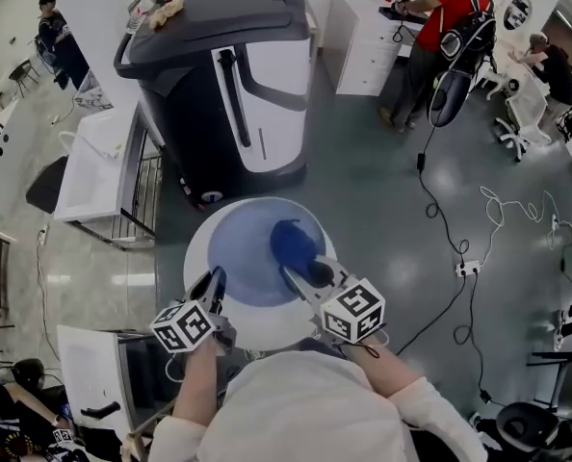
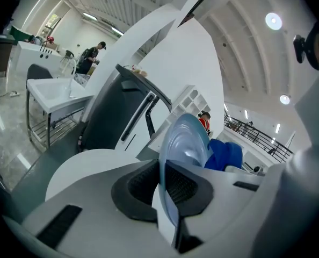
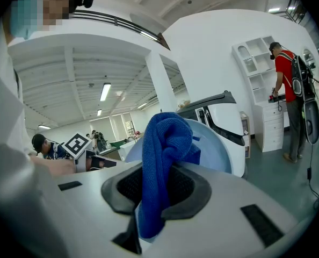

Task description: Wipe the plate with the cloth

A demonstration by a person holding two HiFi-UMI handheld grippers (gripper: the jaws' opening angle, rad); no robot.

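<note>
Plate: the pale blue plate [image 1: 243,258] is off the table and tilted on edge. Its near rim sits between the left gripper's jaws, and its hollow face is turned toward the right gripper.
Plate handling: it looks stiff, glossy and probably slippery. It seems light enough for a single rim pinch, and I would treat it as breakable. A push far from the pinch could make it swing.
Cloth: the blue cloth [image 3: 162,155] is soft and thick, and it bunches out past the right gripper's tips against the plate's face. It should give under pressure and drag a little.
Left gripper [image 1: 214,282]: its jaws are pressed together on the plate's rim.
Right gripper [image 3: 157,190]: its jaws pinch a fold of the cloth, and the loose end hangs below them.
Where to hold: judged best at the rim, deep in the pads, with the wiping kept close to that grip.
Surface: a round white table [image 1: 267,327] lies right under both grippers.
Room: a big black-and-white machine [image 1: 228,85] stands beyond the tips. The grey floor [image 1: 382,191] is glossy, with cables [image 1: 450,248] off to the right. A person in red [image 1: 450,17] stands far ahead on the right.
</note>
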